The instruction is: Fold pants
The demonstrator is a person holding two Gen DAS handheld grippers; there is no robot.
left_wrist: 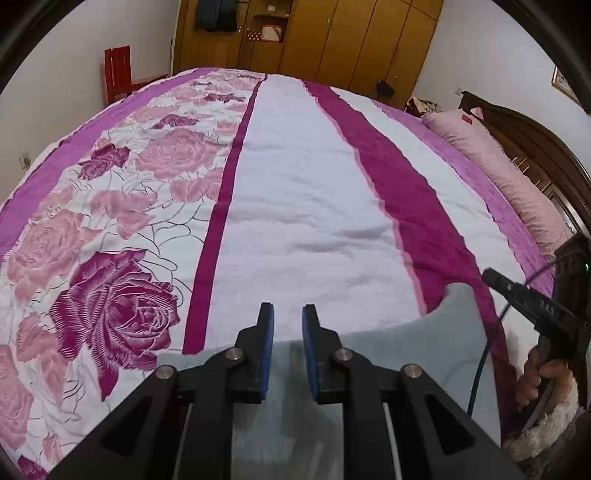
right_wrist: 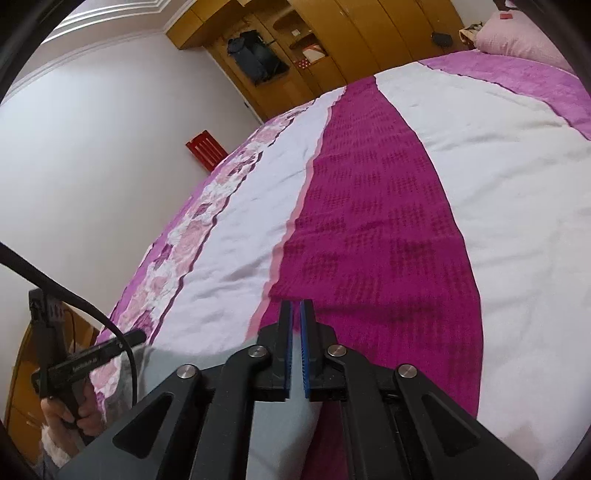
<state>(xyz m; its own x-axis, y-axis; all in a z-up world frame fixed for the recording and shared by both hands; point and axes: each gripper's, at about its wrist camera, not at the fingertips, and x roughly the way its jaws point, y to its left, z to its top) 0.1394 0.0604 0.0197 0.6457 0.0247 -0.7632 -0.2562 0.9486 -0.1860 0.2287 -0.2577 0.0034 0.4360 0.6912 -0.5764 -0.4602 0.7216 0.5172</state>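
The pale grey pants (left_wrist: 388, 354) lie on the bed at the near edge, under both grippers. My left gripper (left_wrist: 288, 314) is open, its blue pads a little apart above the pants' far edge. A corner of the grey cloth (left_wrist: 460, 295) rises toward my right gripper's black finger (left_wrist: 506, 284) at the right. In the right wrist view my right gripper (right_wrist: 296, 310) is almost closed, and grey cloth (right_wrist: 280, 424) runs up between the jaws from below. The left gripper (right_wrist: 96, 358) and its hand show at lower left.
The bed (left_wrist: 314, 184) carries a white, magenta and rose-print cover. A pink pillow (left_wrist: 498, 162) and dark wooden headboard (left_wrist: 535, 140) are at the right. A wooden wardrobe (left_wrist: 314, 33) and a red rack (left_wrist: 118, 70) stand beyond the bed.
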